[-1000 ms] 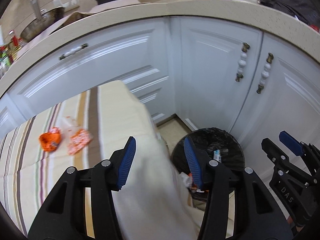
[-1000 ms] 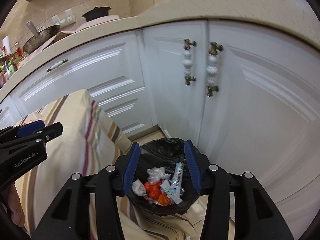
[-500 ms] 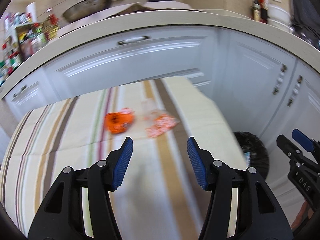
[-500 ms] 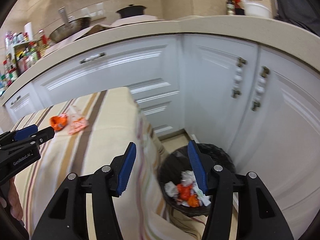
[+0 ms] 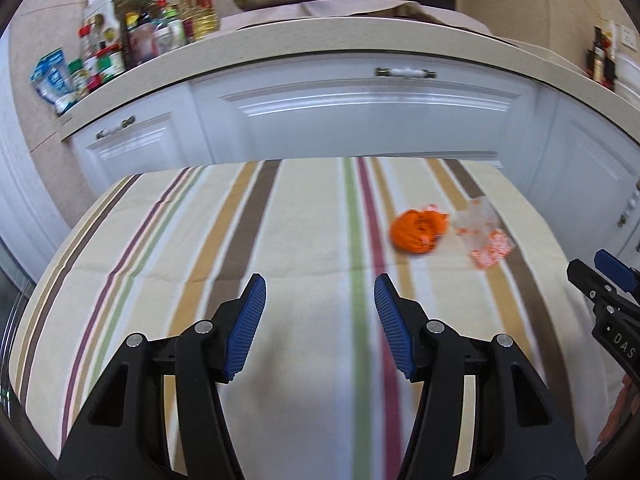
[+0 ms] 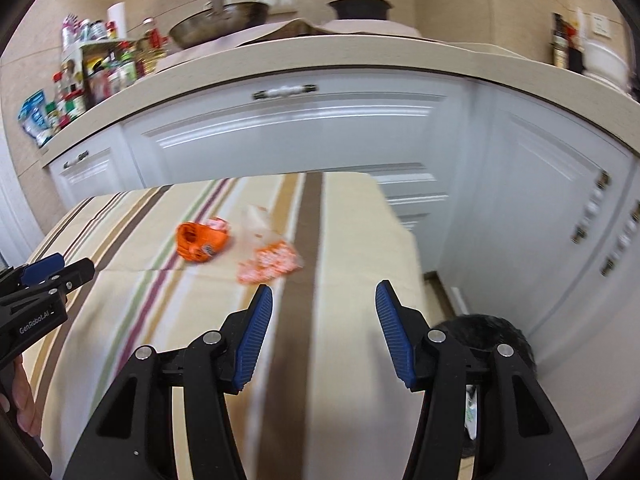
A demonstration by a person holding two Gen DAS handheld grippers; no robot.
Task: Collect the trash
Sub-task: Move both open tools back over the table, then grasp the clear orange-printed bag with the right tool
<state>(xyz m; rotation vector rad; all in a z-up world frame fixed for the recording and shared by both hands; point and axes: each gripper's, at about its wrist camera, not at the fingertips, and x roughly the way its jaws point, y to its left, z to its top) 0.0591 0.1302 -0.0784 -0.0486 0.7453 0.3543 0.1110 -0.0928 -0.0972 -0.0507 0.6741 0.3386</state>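
Orange crumpled wrapper [image 5: 418,231] and clear orange-printed plastic bag [image 5: 486,236] look light and crushable; I'd pinch each mid-bunch. Both my left gripper [image 5: 317,330] and right gripper [image 6: 325,332] gape empty.

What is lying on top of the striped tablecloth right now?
On the striped tablecloth lie a crumpled orange wrapper and, beside it, a clear wrapper with orange print. Nothing else shows on it. What is beneath the cloth is covered.

Bright, even light; strong fisheye bending, dark corners, motion blur throughout.
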